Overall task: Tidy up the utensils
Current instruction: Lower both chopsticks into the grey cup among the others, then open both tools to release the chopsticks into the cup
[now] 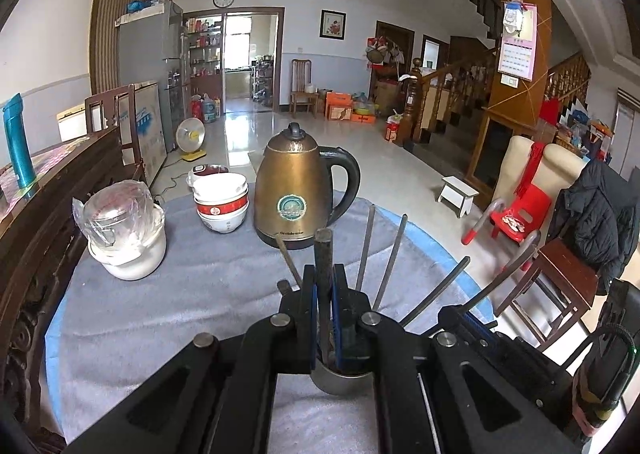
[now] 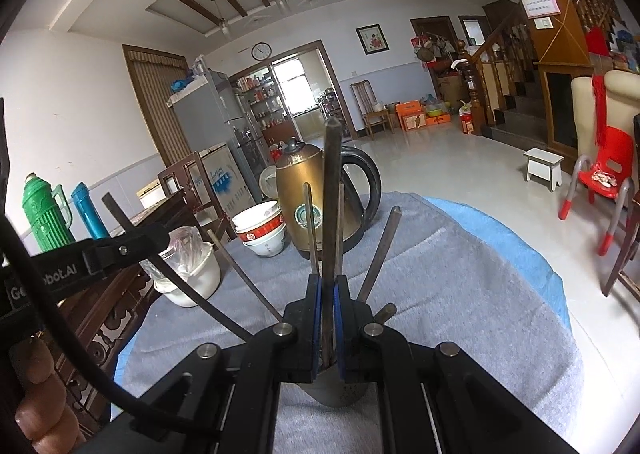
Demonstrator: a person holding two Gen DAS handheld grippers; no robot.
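Each claw, left gripper (image 1: 324, 294) and right gripper (image 2: 327, 294), pinches one dark chopstick (image 1: 323, 254) above the metal holder (image 2: 340, 390) below; next, lower and release

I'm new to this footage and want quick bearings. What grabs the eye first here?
A bronze metal electric kettle stands mid-table on the grey cloth, with stacked red-and-white bowls to its left. Nearest the cameras, each tool, left tool and right tool, is shut on a dark chopstick above a steel holder.
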